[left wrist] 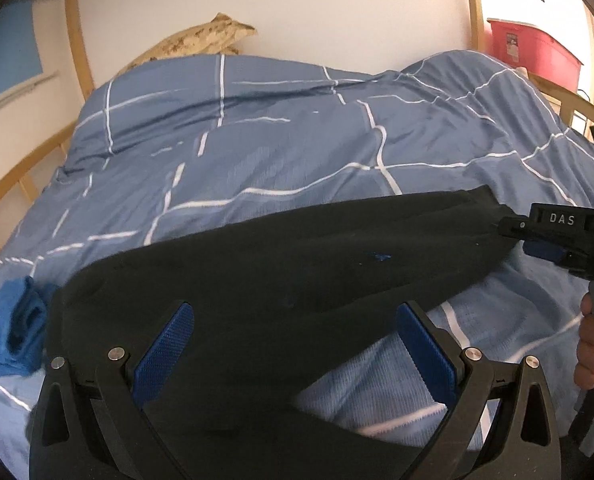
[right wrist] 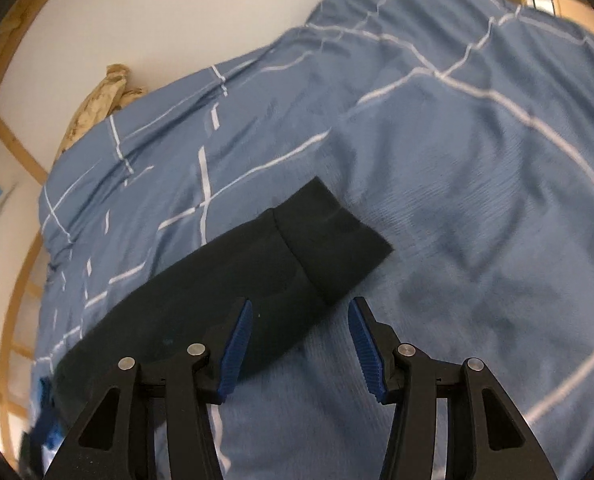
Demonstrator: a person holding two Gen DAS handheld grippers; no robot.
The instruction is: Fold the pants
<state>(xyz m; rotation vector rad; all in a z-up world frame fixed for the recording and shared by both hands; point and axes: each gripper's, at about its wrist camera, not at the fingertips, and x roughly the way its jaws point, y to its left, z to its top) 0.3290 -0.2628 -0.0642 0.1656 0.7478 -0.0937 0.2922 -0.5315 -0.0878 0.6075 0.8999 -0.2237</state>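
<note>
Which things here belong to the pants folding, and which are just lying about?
Job:
- black pants
- left tool, open over the pants
- right tool, open at the leg end

Lying about:
- blue cloth
- duvet
- pillow
- red box

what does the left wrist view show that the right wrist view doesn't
Only the left wrist view shows the right gripper from outside at the pants' far end, the person's hand on its handle, the red bin, and the open left gripper over the pants.

Only the right wrist view shows the pants' cuff lying flat, ahead of the open right gripper.

Both show the black pants, the blue checked duvet and a crumpled blue cloth.
</note>
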